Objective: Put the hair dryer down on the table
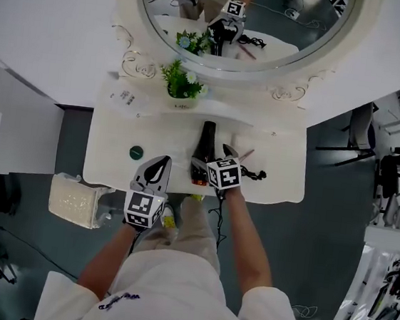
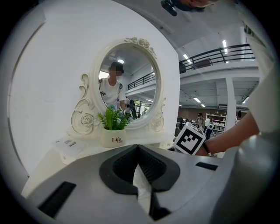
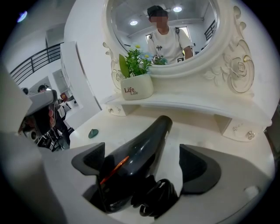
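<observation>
The black hair dryer (image 1: 204,147) lies on the white dressing table (image 1: 277,179), nozzle toward the mirror. Its coiled cord (image 3: 158,197) sits at the near end. My right gripper (image 1: 213,161) is open, its jaws standing either side of the dryer's (image 3: 139,158) rear body; the left jaw is close against it and the right jaw is clearly apart from it. My left gripper (image 1: 157,169) hangs over the table's front edge, left of the dryer, shut and holding nothing. In the left gripper view its pads (image 2: 139,147) meet at the tips.
A potted plant (image 1: 181,89) stands on the raised shelf under the oval mirror (image 1: 283,57). A small green disc (image 1: 137,153) lies at the table's left, a paper tag (image 1: 124,98) behind it. A white box (image 1: 75,201) sits on the floor at the left.
</observation>
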A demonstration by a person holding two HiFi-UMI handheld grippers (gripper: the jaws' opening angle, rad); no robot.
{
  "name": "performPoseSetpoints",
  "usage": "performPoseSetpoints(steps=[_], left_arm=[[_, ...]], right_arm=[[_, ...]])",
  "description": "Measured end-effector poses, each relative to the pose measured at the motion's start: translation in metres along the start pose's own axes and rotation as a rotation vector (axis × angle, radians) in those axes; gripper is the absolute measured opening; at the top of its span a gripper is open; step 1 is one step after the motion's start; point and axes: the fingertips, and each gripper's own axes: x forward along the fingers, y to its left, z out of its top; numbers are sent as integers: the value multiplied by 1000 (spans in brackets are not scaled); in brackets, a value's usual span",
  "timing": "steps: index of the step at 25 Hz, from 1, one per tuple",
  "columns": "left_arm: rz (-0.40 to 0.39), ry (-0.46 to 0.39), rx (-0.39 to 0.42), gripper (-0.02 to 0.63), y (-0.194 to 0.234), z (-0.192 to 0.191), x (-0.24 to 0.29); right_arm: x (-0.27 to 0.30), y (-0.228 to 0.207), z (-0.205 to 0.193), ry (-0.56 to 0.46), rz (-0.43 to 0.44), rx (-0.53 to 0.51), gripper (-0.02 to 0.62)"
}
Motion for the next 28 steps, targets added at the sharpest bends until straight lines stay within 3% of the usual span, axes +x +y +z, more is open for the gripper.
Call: performPoseSetpoints(steps=[11,17,19,21,25,28], left_arm=[[4,-9,-5,8,-3,-1,-7],[5,-21,5,8,-7,8,-14],[7,-30,5,8,-7,13,-18],[13,-37,3,8,-6,16,-23],[-10,-40,20,8,-10,19,-28],[-31,-51,25,8,-16,22,-30]], right_arm=[[-4,4,-7,-11,-26,10,528],[-10,6,17,-67,-135,-183,528],[-12,7,16,-55,-152,-196,528],[-14,5,11,-40,-139,-153,528],[-29,-2,6,-78,-98,36,528],[-42,-3,8,-110,-104,64,528]])
